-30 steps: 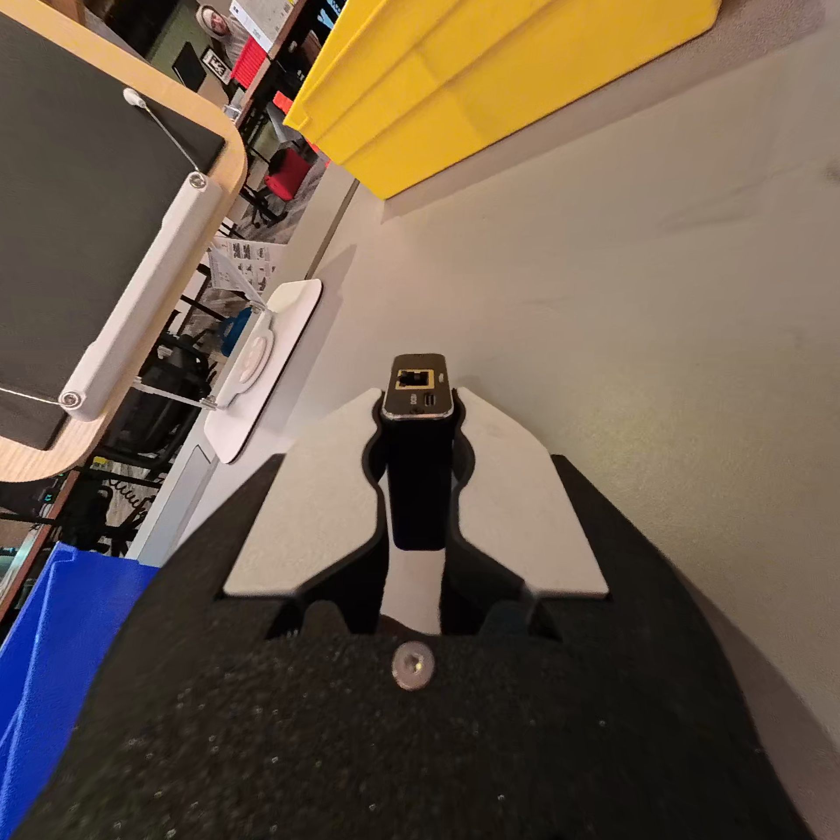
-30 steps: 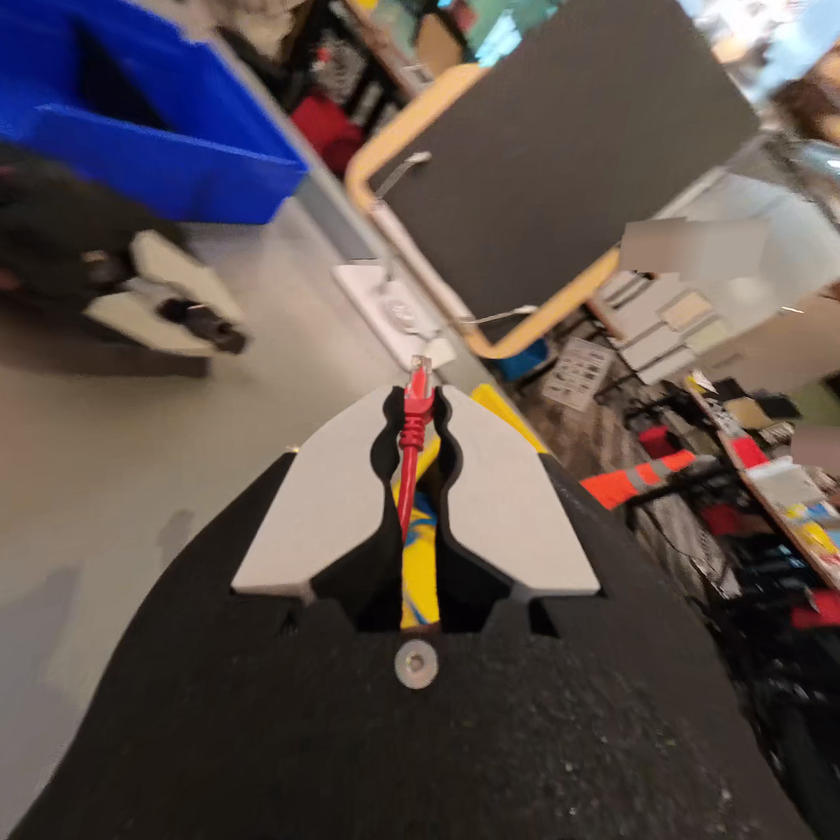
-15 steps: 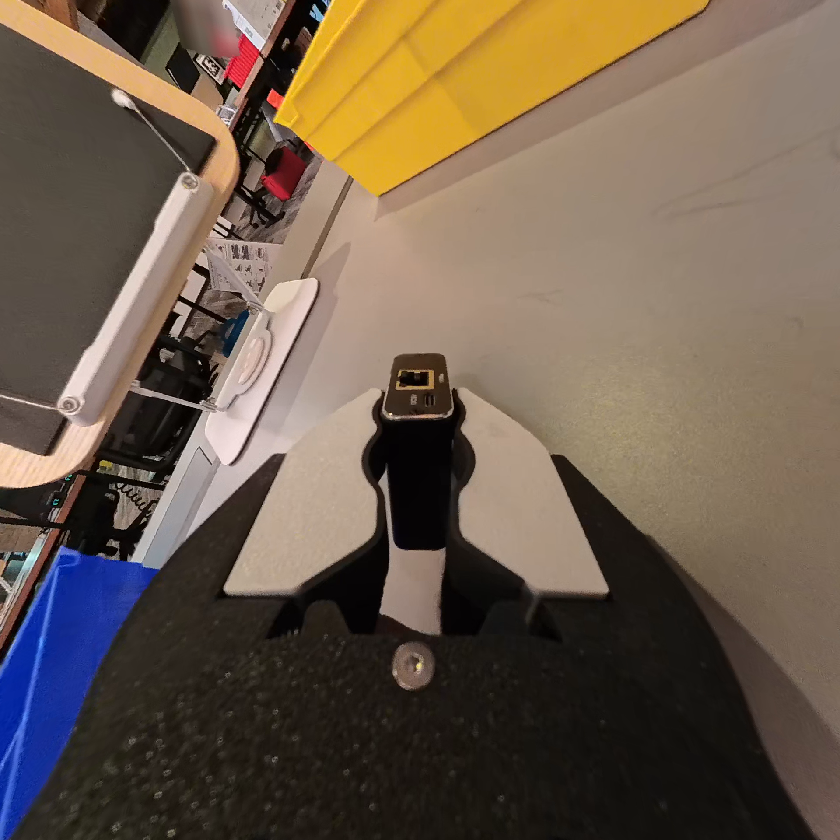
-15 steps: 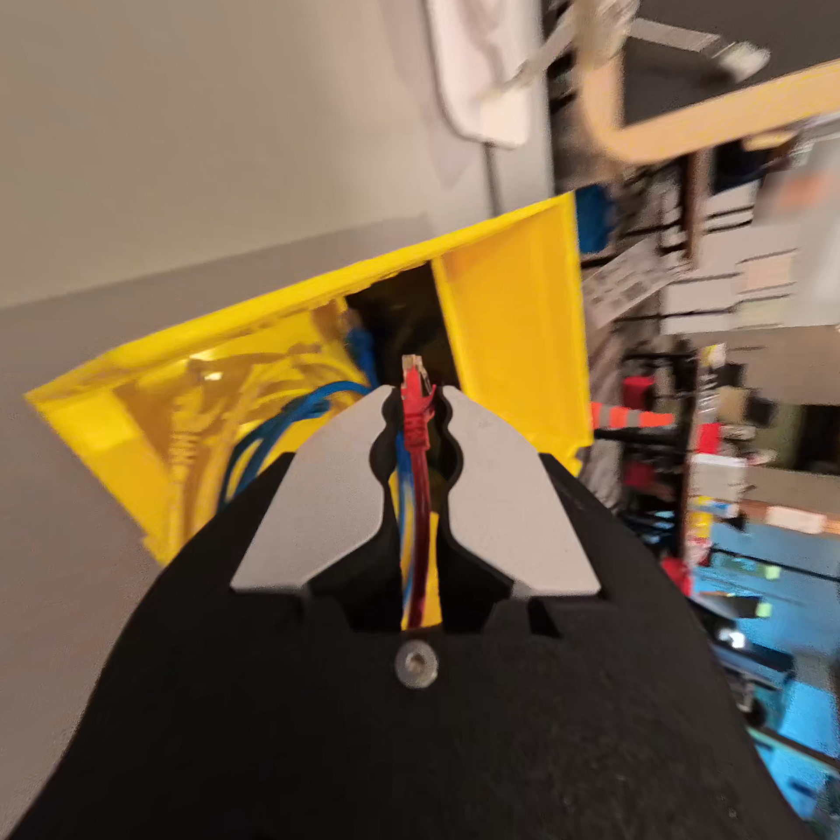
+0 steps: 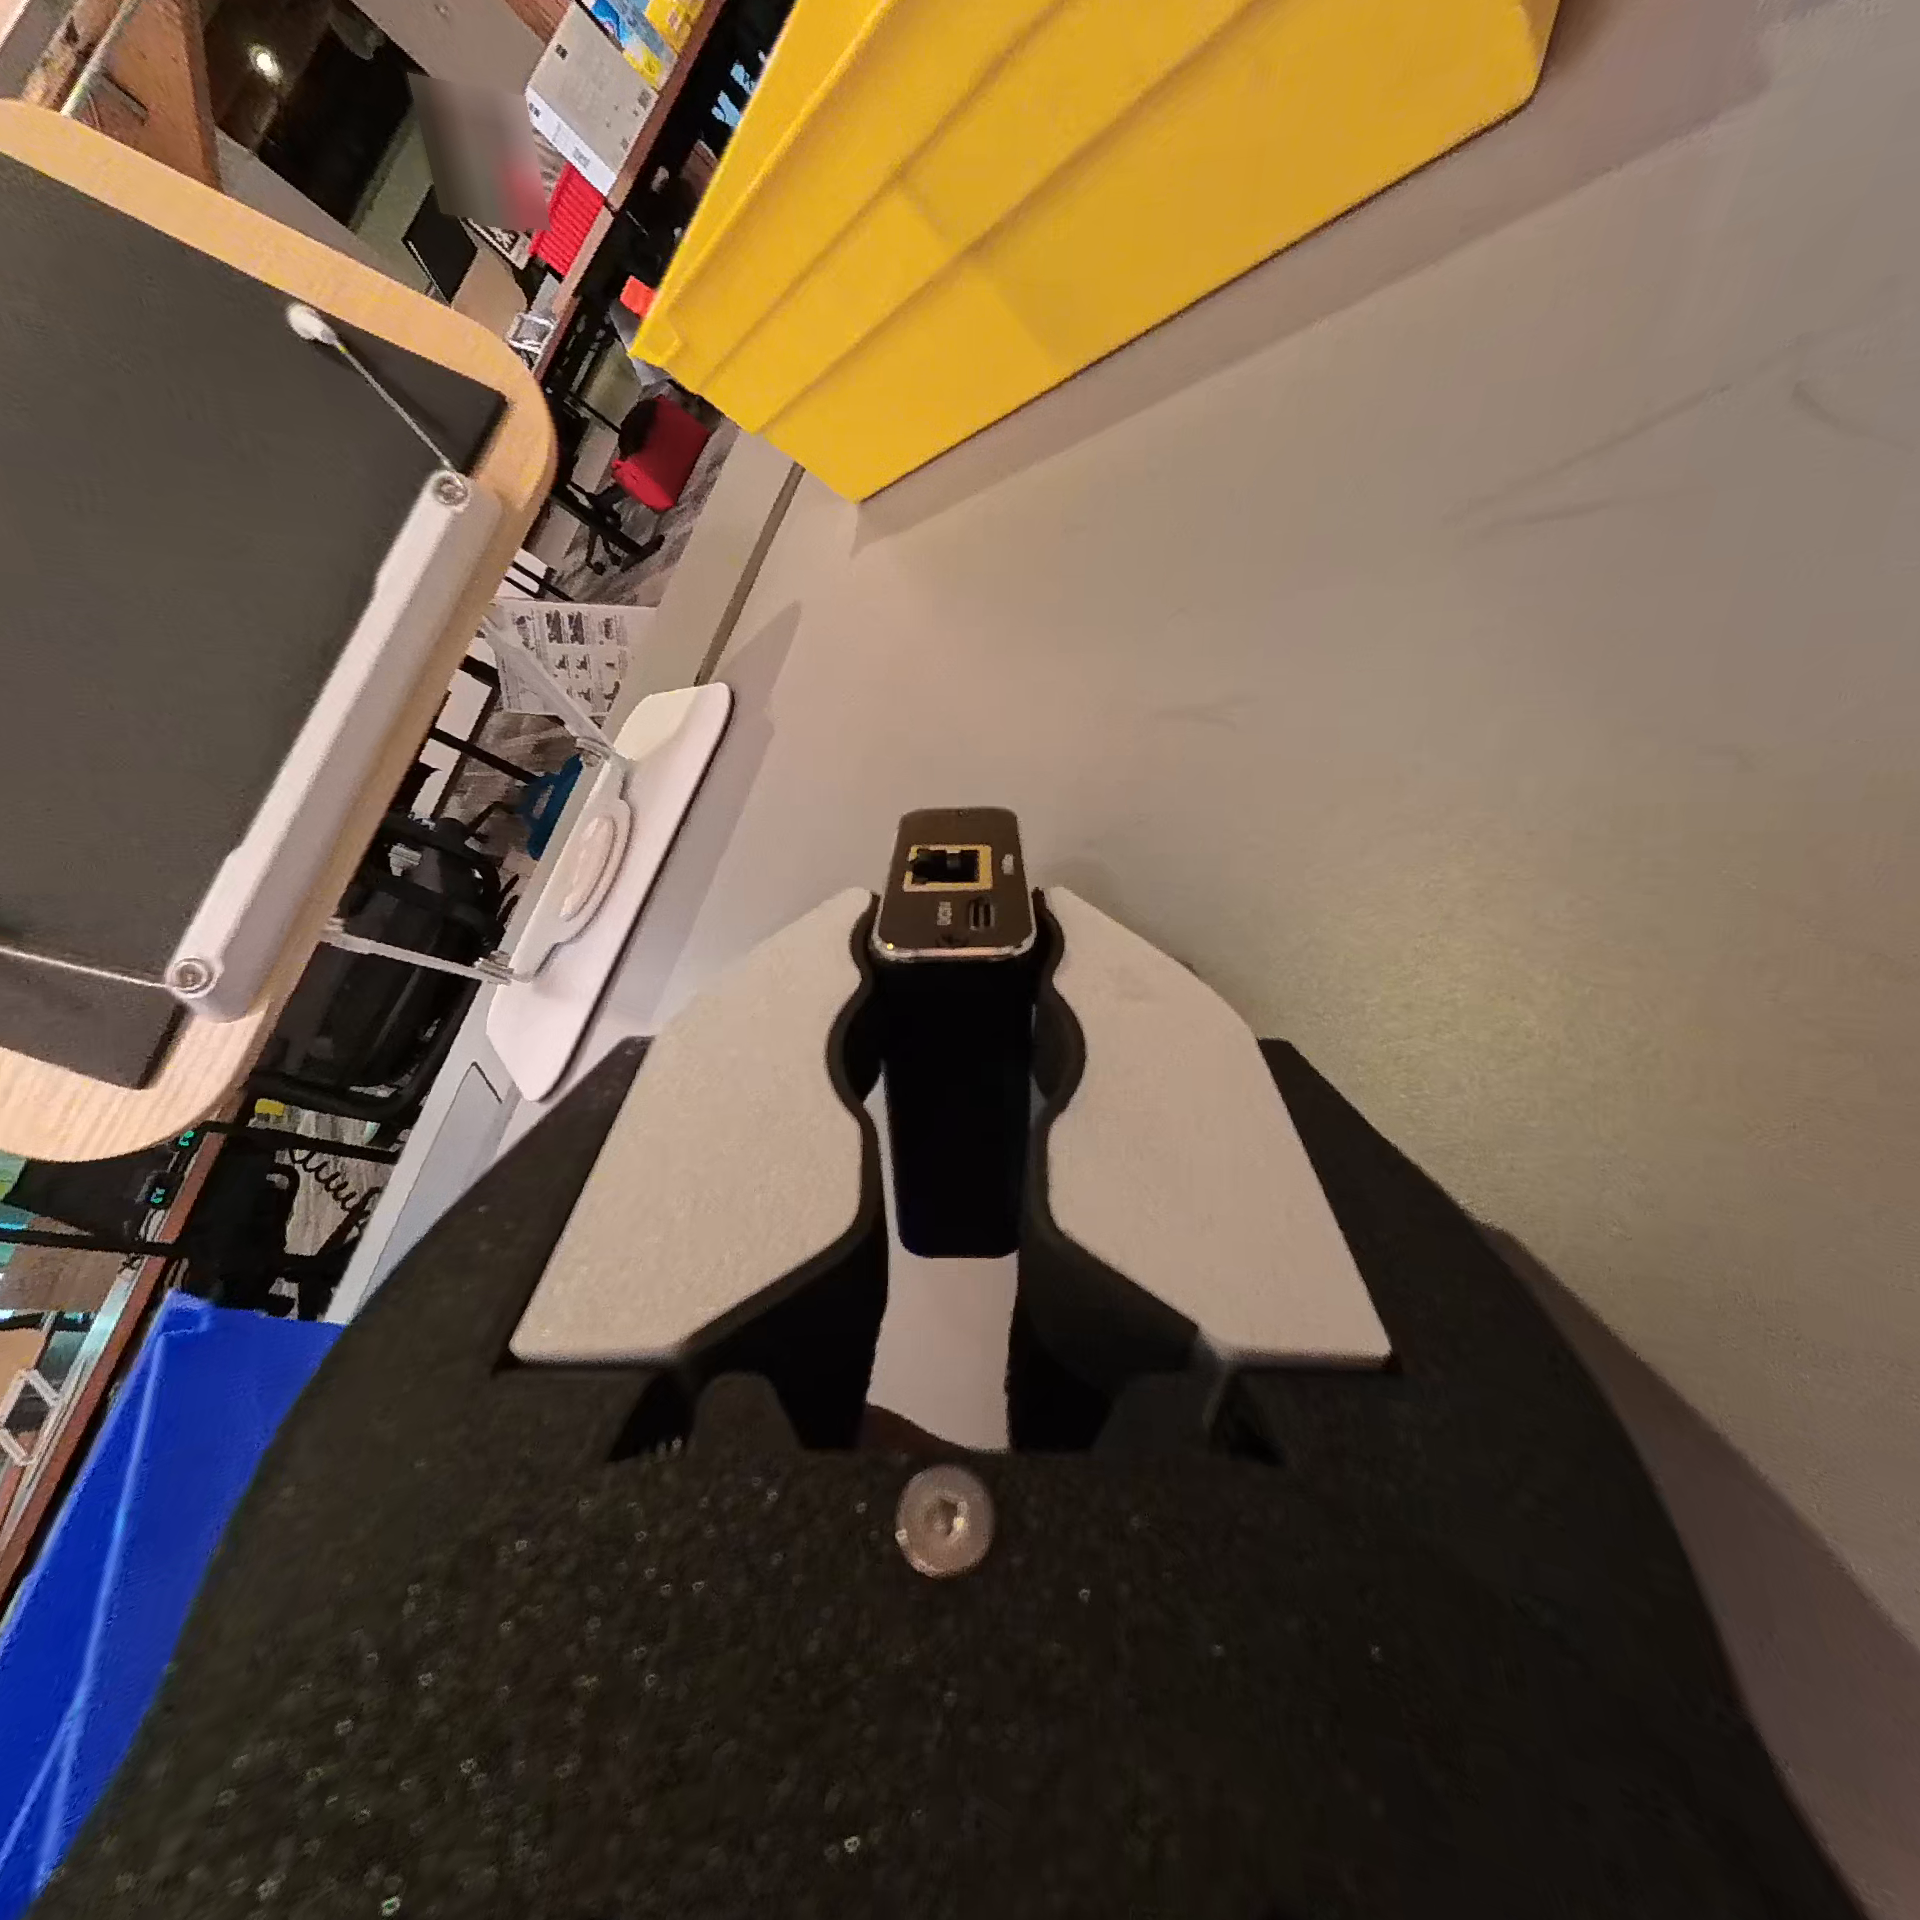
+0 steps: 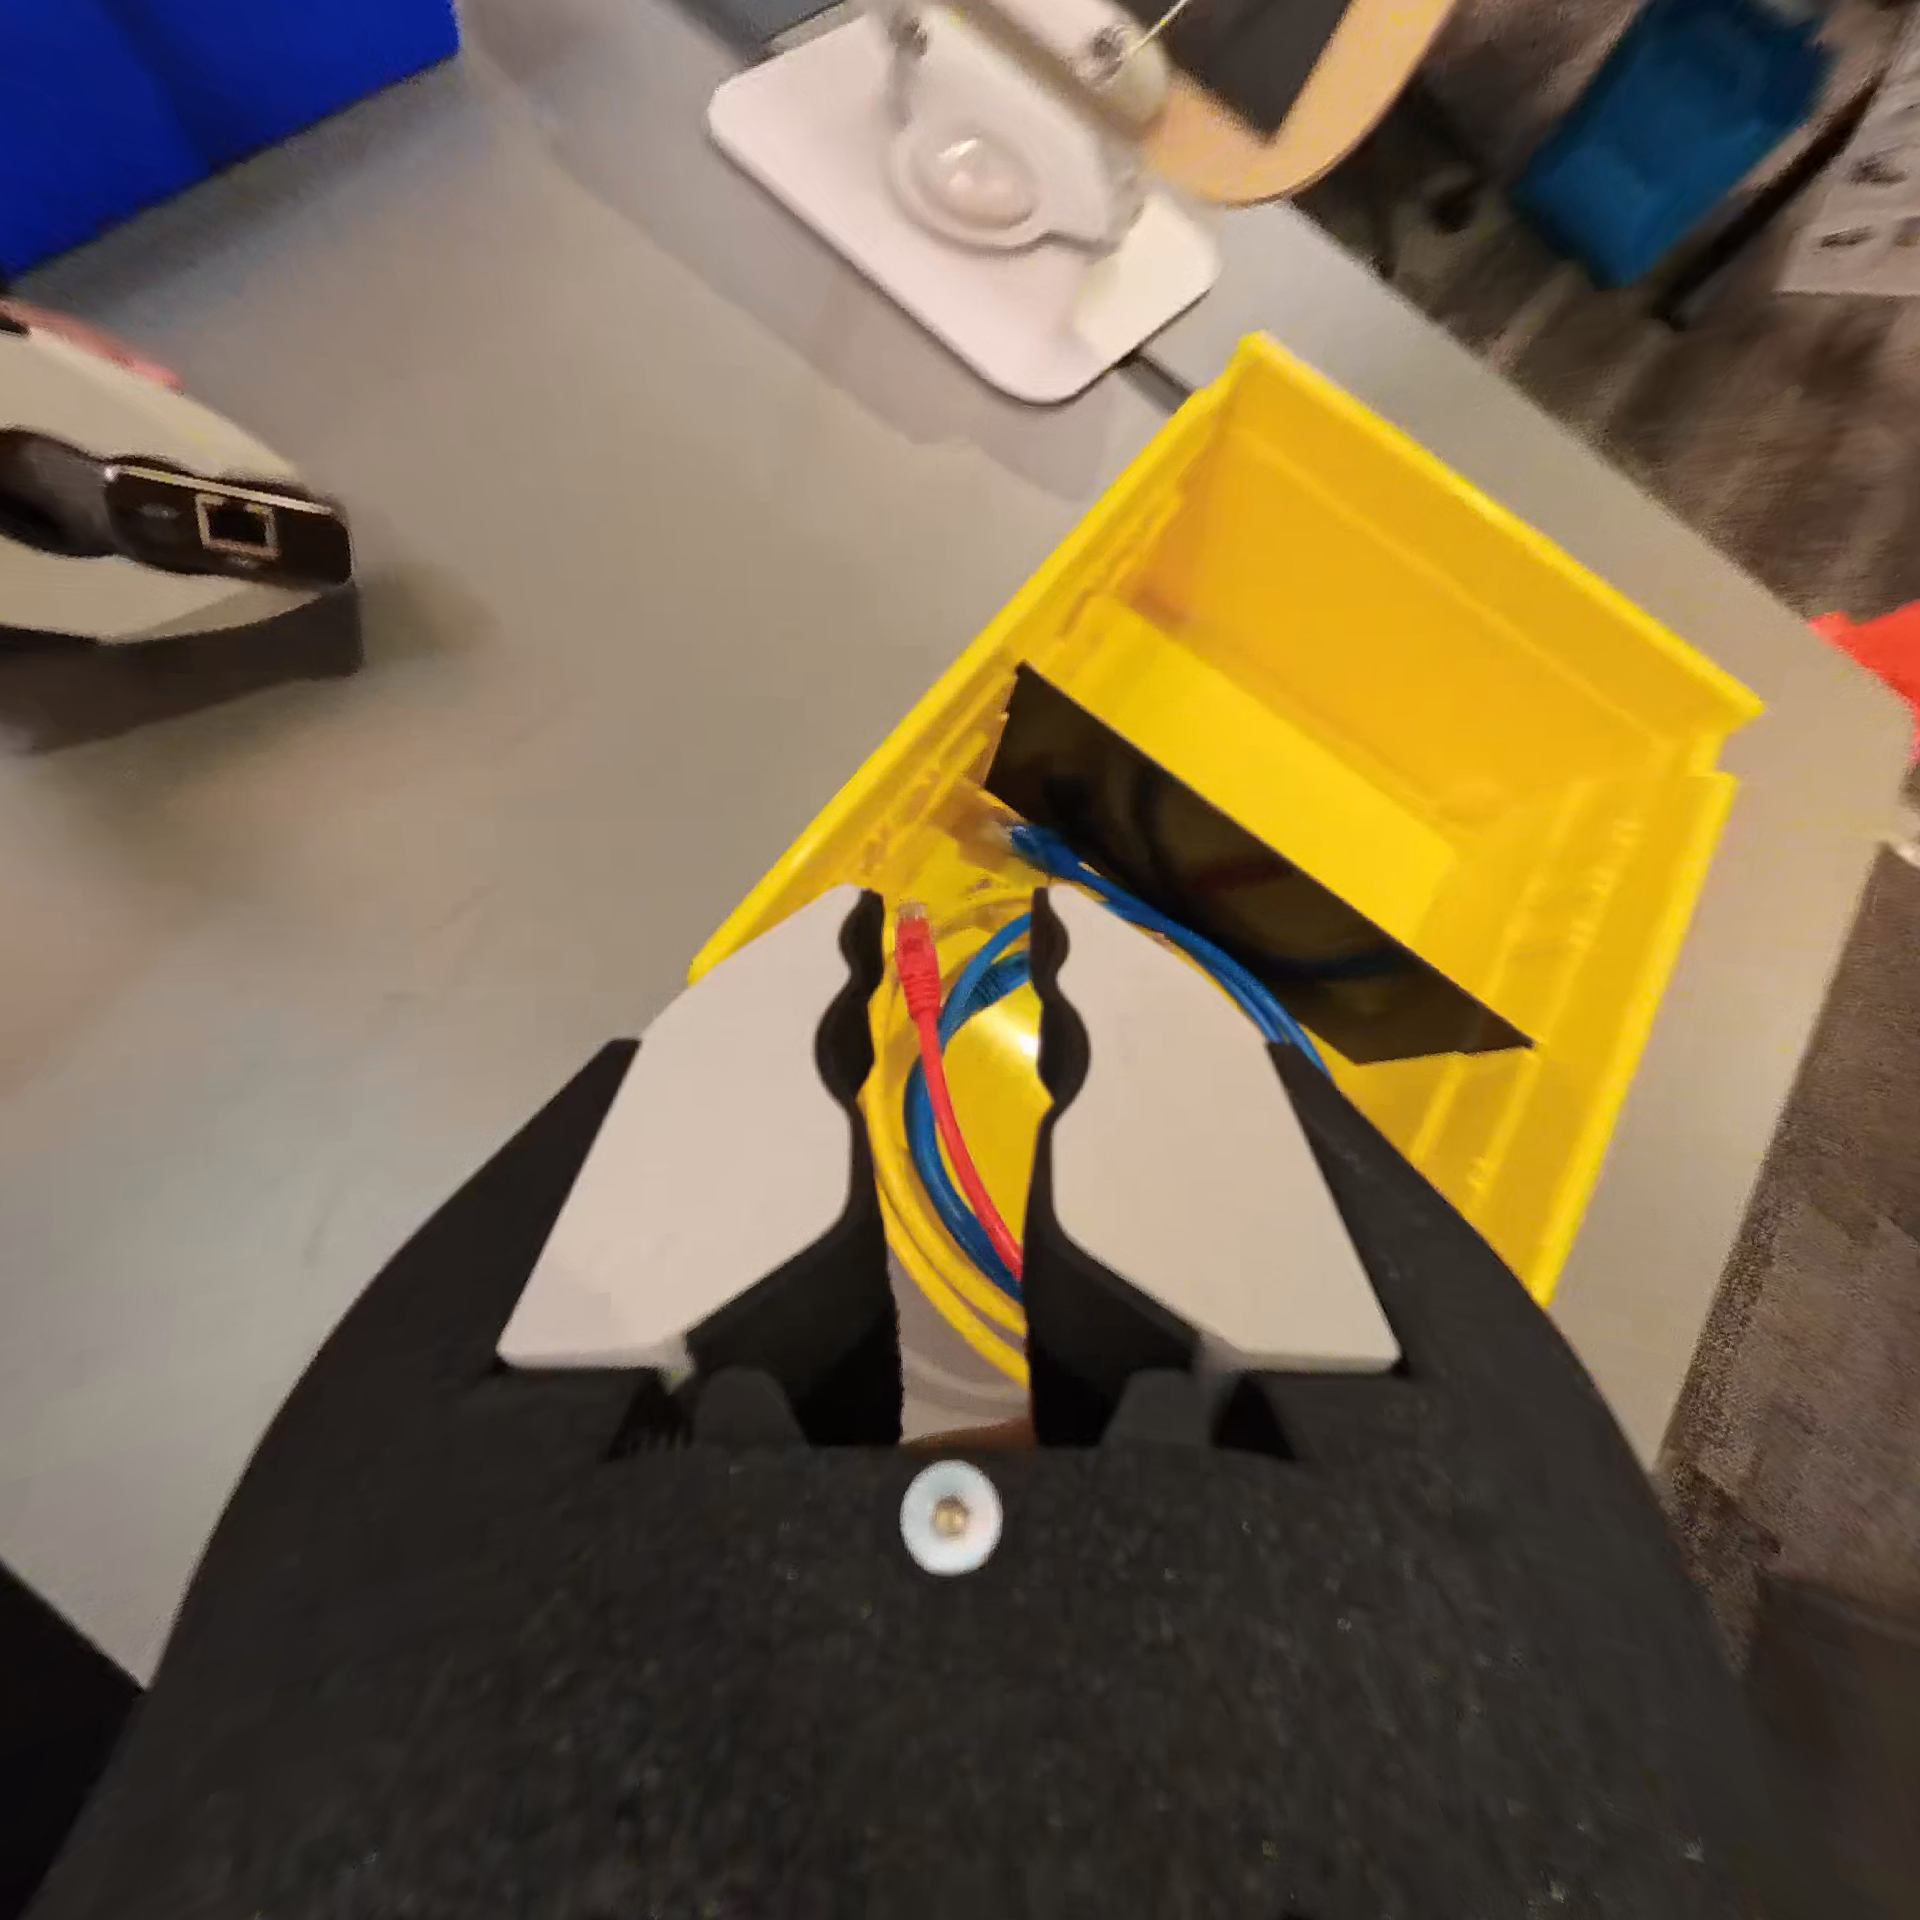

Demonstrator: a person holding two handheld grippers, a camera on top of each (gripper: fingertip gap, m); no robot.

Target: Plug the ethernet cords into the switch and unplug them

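Left gripper squeezes the small, hard black switch at frame centre, port facing out.

Right gripper is spread wide over the yellow bin. Inside lies the bendy red cord; its hard plug looks best to pinch.

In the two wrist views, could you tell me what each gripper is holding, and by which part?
The left gripper clamps the black switch by its sides. The right gripper is open, holding nothing.
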